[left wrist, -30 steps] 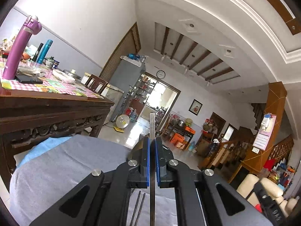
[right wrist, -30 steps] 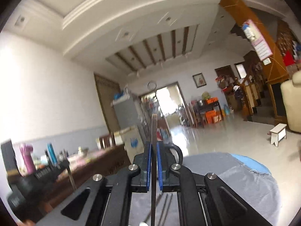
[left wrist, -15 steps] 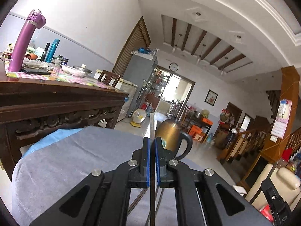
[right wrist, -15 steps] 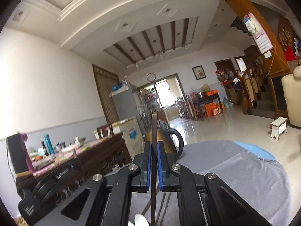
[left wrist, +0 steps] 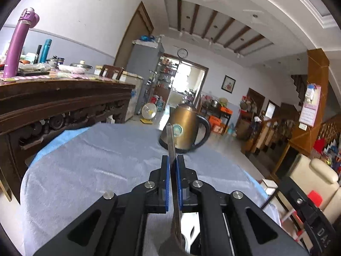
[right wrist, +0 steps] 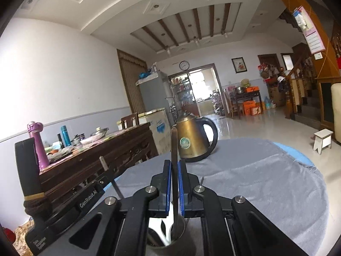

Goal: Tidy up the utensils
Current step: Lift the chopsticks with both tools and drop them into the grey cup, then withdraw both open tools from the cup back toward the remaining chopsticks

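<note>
My left gripper (left wrist: 173, 160) is shut on a flat metal utensil handle (left wrist: 170, 140) that sticks up between the blue pads; its lower end is hidden under the gripper. My right gripper (right wrist: 174, 166) is shut on another metal utensil handle (right wrist: 174, 145), whose lower end stands in a round metal cup (right wrist: 170, 232) below the jaws, next to a white spoon (right wrist: 165, 226). The left gripper (right wrist: 70, 209) with its utensil shows at the left in the right wrist view. Both are over a round table with a grey cloth (left wrist: 96, 160).
A brass kettle with a black handle (left wrist: 185, 125) stands at the far side of the table, also in the right wrist view (right wrist: 194, 140). A dark carved wooden sideboard (left wrist: 53, 106) with bottles is on the left. A cream sofa (left wrist: 313, 177) is on the right.
Both grippers have tilted downward, so the table and kettle have come into view. The right gripper's utensil now reaches into the cup. Both stay shut.
</note>
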